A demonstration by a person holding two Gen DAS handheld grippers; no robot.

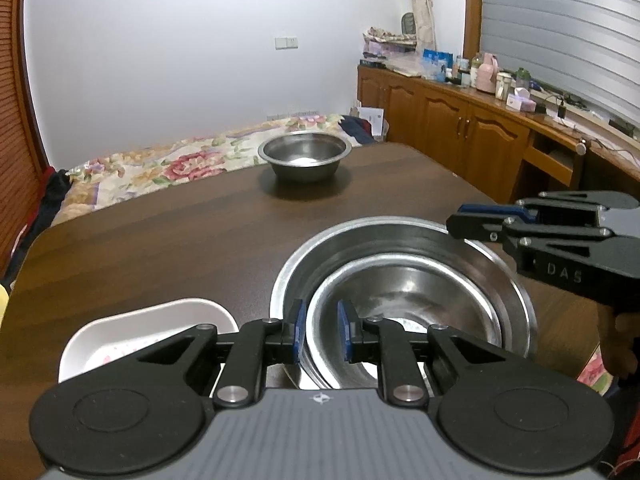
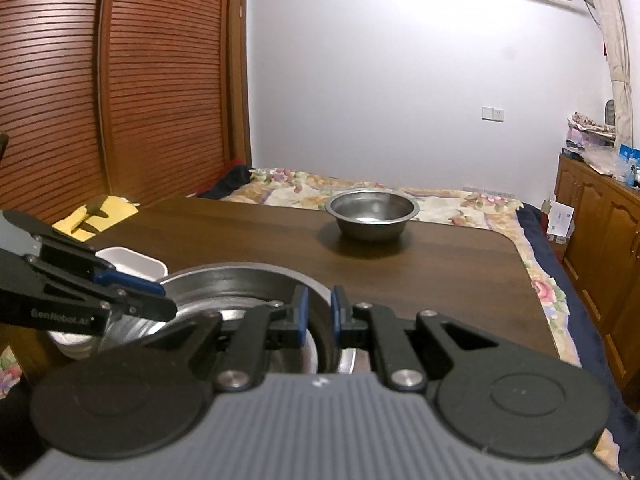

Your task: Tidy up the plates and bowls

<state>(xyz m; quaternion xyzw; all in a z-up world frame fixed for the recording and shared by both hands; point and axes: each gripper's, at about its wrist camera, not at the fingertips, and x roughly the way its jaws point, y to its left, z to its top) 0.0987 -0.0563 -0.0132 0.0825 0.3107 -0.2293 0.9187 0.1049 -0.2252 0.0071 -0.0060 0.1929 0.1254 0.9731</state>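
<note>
A large steel bowl (image 1: pixel 472 248) sits at the near edge of the dark wooden table (image 1: pixel 168 232), with a smaller steel bowl (image 1: pixel 420 300) nested inside it. My left gripper (image 1: pixel 322 330) straddles the near-left rims of these bowls, its jaws a little apart. My right gripper (image 2: pixel 318 314) straddles the large bowl's (image 2: pixel 240 280) right rim in the same way; it also shows at the right of the left wrist view (image 1: pixel 472 220). A third steel bowl (image 1: pixel 305 157) stands alone at the far side of the table (image 2: pixel 372 210). A white dish (image 1: pixel 120 336) lies left of the nested bowls.
A bed with a floral cover (image 1: pixel 160 164) lies beyond the table. Wooden cabinets (image 1: pixel 460 124) with clutter on top run along the right wall. A slatted wooden wardrobe (image 2: pixel 120 80) stands on the left. A yellow item (image 2: pixel 96 216) lies off the table's left corner.
</note>
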